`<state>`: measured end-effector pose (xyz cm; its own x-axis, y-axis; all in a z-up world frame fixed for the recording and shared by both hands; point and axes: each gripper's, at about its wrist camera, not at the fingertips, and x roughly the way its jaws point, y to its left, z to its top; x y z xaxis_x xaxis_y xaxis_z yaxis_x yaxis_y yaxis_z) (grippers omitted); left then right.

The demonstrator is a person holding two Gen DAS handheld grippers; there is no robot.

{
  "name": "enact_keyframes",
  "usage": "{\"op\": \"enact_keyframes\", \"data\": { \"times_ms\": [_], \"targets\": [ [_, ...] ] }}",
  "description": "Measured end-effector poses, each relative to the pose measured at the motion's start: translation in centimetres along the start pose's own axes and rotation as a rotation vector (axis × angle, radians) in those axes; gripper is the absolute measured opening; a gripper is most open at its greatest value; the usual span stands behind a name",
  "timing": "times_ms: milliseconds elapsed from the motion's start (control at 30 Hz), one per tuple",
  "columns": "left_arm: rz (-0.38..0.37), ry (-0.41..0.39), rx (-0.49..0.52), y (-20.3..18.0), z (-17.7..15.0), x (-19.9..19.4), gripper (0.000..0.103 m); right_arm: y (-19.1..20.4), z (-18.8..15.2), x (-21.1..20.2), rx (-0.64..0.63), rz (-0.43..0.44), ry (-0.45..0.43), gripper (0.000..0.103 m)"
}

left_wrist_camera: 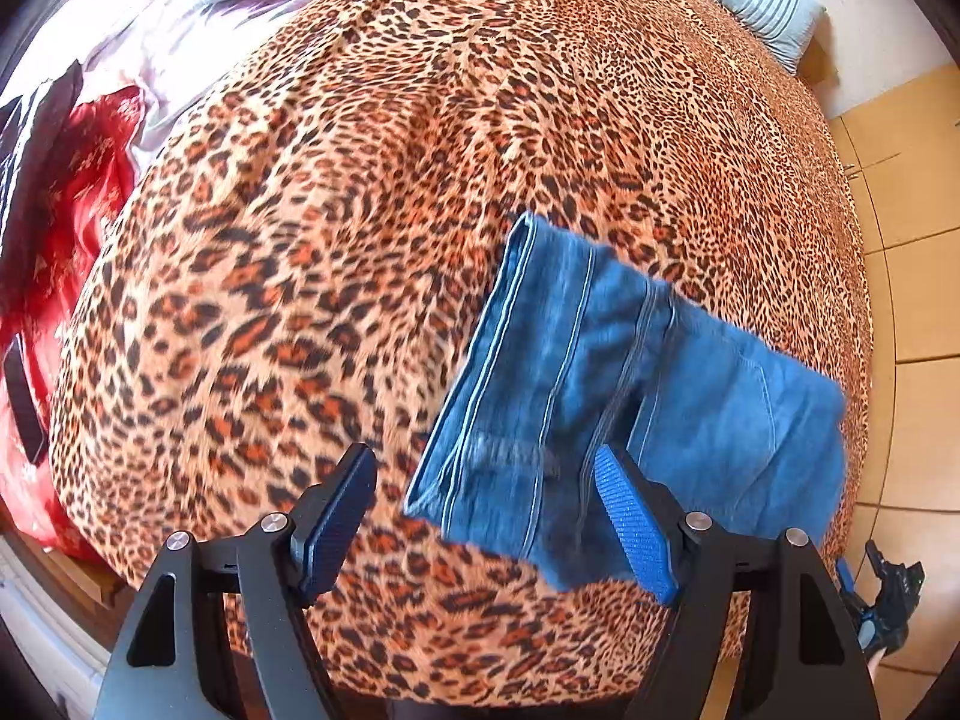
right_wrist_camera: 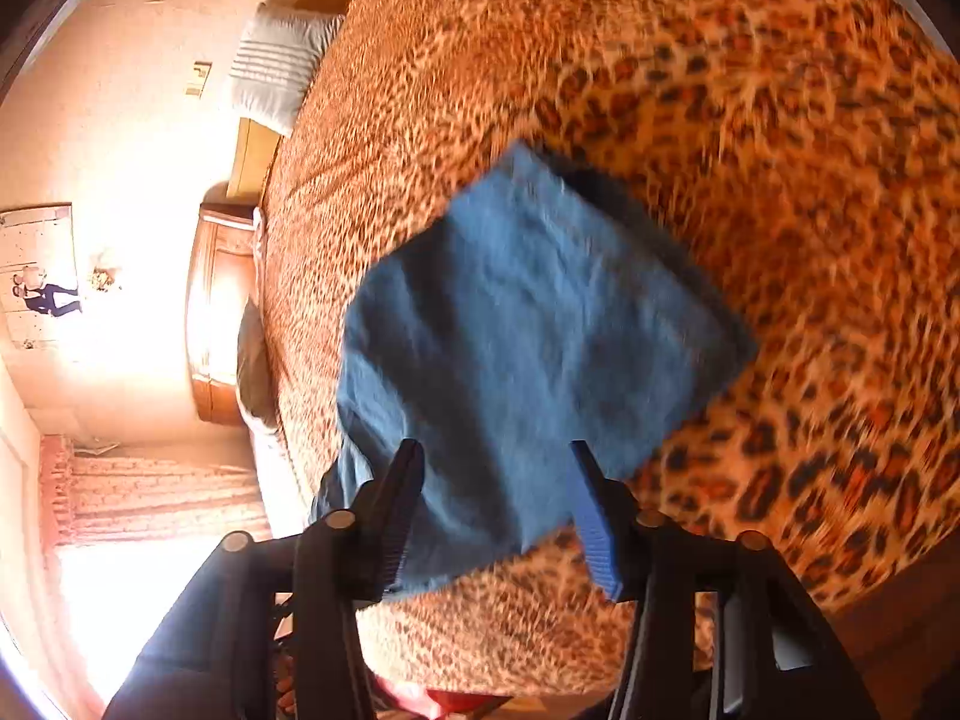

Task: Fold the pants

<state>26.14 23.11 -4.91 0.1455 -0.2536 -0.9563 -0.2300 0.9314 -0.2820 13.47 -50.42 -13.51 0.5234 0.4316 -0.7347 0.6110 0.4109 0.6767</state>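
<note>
Pants [left_wrist_camera: 630, 396] made of blue jean cloth lie folded in a small thick bundle on the spotty leopard blanket [left_wrist_camera: 336, 276], close to the edge of the bed. The left gripper [left_wrist_camera: 486, 516] has its two fingers wide apart and holds nothing. The right gripper [right_wrist_camera: 498, 510] is spread apart too, up over the pants. A striped pillow [left_wrist_camera: 762, 0] lies far off.

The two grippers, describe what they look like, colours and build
Both match: the left gripper and right gripper have matte black angular frames with triangular cutouts, round silver pivot bolts, and flat ribbed finger pads in blue. No cables or markings visible on either; no sleeves in view.
</note>
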Motion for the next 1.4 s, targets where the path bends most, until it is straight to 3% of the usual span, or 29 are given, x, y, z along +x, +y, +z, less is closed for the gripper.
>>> {"op": "enact_keyframes", "data": {
  "times_ms": [167, 233, 300, 367, 500, 533, 567, 600, 633, 700, 733, 800, 867, 1067, 1100, 1200, 1233, 1267, 1333, 1400],
  "targets": [
    [0.007, 0.064, -0.061, -1.7, 5.0, 4.7, 0.076, 1.7, 6.7, 2.9, -0.034, -0.081, -0.059, 0.065],
    [-0.062, 0.097, -0.130, -1.3, 6.2, 6.2, 0.076, 1.3, 8.6, 4.1, -0.047, -0.110, -0.066, 0.065],
    [-0.121, 0.131, -0.169, -1.2, 7.0, 8.0, 0.077, 0.2, 9.7, 5.1, -0.063, -0.129, -0.058, 0.065],
    [-0.115, 0.152, -0.177, -1.5, 7.4, 9.5, 0.079, -0.1, 10.6, 6.7, -0.093, -0.128, -0.030, 0.065],
    [-0.139, 0.218, -0.134, -3.0, 7.2, 12.2, 0.079, 0.3, 11.2, 10.6, -0.164, -0.221, 0.052, 0.062],
    [-0.132, 0.220, -0.114, -3.5, 7.1, 12.5, 0.075, 0.7, 11.1, 11.1, -0.196, -0.235, 0.061, 0.051],
    [-0.112, 0.209, -0.091, -4.1, 7.0, 12.5, 0.058, 1.2, 10.9, 11.2, -0.245, -0.267, 0.059, 0.041],
    [-0.093, 0.198, -0.074, -4.6, 6.9, 12.2, 0.044, 1.8, 10.7, 11.4, -0.286, -0.280, 0.078, 0.011],
    [-0.081, 0.194, -0.060, -5.0, 6.7, 11.7, 0.022, 2.4, 10.6, 11.2, -0.313, -0.282, 0.092, 0.010],
    [-0.064, 0.147, -0.022, -5.7, 6.3, 10.6, 0.020, 3.6, 10.1, 9.1, -0.361, -0.250, 0.043, 0.010],
    [-0.005, 0.114, 0.018, -6.1, 6.1, 10.3, 0.020, 3.6, 9.9, 7.8, -0.364, -0.236, 0.009, 0.009],
    [0.053, 0.130, 0.028, -6.0, 6.1, 11.6, 0.020, 2.2, 10.2, 7.5, -0.336, -0.280, -0.008, 0.009],
    [0.050, 0.142, -0.021, -5.6, 6.1, 12.4, 0.021, 0.3, 10.5, 9.1, -0.284, -0.314, 0.036, 0.010],
    [0.049, 0.153, -0.045, -5.2, 6.7, 12.5, 0.025, -0.3, 10.8, 10.3, -0.269, -0.356, 0.012, 0.012],
    [0.036, 0.164, -0.045, -4.9, 7.0, 11.9, 0.026, -0.2, 10.8, 10.0, -0.265, -0.359, 0.013, 0.018],
    [0.016, 0.146, -0.024, -4.2, 6.5, 8.4, 0.038, 0.1, 10.7, 7.3, -0.234, -0.310, -0.018, 0.037],
    [0.008, 0.124, -0.010, -4.2, 5.9, 6.8, 0.049, 0.2, 10.4, 5.8, -0.221, -0.284, -0.042, 0.045],
    [-0.002, 0.100, 0.001, -3.9, 5.1, 5.6, 0.063, 0.2, 10.0, 4.3, -0.208, -0.256, -0.063, 0.049],
    [-0.060, 0.067, 0.001, -3.0, 3.0, 3.2, 0.076, 0.0, 8.5, 1.5, -0.187, -0.201, -0.081, 0.054],
    [-0.145, 0.076, -0.015, -2.1, 0.3, 2.0, 0.080, -0.9, 6.2, -0.6, -0.152, -0.148, -0.056, 0.060]
  ]
}}
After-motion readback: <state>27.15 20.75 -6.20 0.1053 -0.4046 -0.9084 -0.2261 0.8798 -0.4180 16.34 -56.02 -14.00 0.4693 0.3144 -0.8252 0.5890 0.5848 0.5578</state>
